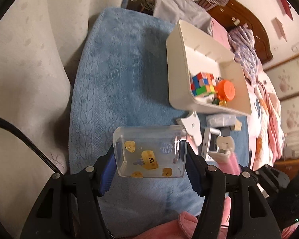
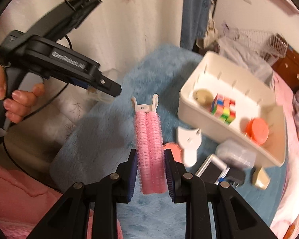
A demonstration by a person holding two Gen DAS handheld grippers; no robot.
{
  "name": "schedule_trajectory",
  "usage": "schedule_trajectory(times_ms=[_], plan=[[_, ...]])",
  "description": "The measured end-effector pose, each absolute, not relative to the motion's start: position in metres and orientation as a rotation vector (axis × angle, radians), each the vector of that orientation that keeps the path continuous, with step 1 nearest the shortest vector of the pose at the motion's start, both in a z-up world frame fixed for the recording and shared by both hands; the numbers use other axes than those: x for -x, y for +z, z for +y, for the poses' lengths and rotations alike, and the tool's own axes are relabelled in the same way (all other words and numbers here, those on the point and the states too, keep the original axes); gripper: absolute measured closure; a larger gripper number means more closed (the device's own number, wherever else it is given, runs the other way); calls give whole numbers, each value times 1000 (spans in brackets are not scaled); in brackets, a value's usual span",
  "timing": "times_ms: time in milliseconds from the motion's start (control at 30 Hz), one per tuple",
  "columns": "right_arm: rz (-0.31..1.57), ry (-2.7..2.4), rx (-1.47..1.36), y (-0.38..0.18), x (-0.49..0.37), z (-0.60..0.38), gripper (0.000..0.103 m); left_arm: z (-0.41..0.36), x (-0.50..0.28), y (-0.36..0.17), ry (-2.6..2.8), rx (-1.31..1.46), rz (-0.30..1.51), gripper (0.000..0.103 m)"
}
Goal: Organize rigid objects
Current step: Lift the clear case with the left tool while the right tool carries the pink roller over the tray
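In the left wrist view our left claw (image 1: 150,159) sits low in the centre of the frame, its blue pads pressed against both sides of a clear plastic box (image 1: 149,151) printed with small yellow cartoon figures. The box is held off the blue fluffy blanket (image 1: 117,75) that fills the middle of the picture. Just right of the box lie a white plastic piece (image 1: 191,125) and a small silver-framed item (image 1: 211,141), blurred. Above those, in the upper right, the white tray (image 1: 175,59) holds a colour cube (image 1: 202,84) and, touching it, an orange round lid (image 1: 227,89).

In the right wrist view our right claw (image 2: 150,168) is at bottom centre, closed narrowly around a pink hair roller clip (image 2: 149,139), two bristly pink rolls side by side with a white clip end pointing up the frame. To its right on the blanket (image 2: 101,131) lie the white plastic piece (image 2: 187,139), a dark box (image 2: 213,169) and a small beige block (image 2: 260,177). The tray (image 2: 191,91) stands in the right half, holding a tan round thing (image 2: 203,96), the cube (image 2: 223,108) and the orange lid (image 2: 257,130). In the upper left, our left hand (image 2: 12,97) grips the other claw's black handle.
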State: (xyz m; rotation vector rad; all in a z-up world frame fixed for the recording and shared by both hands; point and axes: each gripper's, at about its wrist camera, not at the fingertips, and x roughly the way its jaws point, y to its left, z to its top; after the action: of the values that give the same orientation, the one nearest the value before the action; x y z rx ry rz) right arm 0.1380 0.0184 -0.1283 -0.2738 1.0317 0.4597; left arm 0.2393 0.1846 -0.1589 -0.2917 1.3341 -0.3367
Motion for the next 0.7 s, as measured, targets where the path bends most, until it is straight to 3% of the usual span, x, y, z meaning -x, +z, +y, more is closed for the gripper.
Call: schedule_trajectory(times_ms=[367,700], plan=[[911,549,329,-91,-161,-52,77,128,-248,-132,-236,310,1202,37],[845,536,323,-91,-193,-117,77,62,-270,-123,-189,314,1111,37]])
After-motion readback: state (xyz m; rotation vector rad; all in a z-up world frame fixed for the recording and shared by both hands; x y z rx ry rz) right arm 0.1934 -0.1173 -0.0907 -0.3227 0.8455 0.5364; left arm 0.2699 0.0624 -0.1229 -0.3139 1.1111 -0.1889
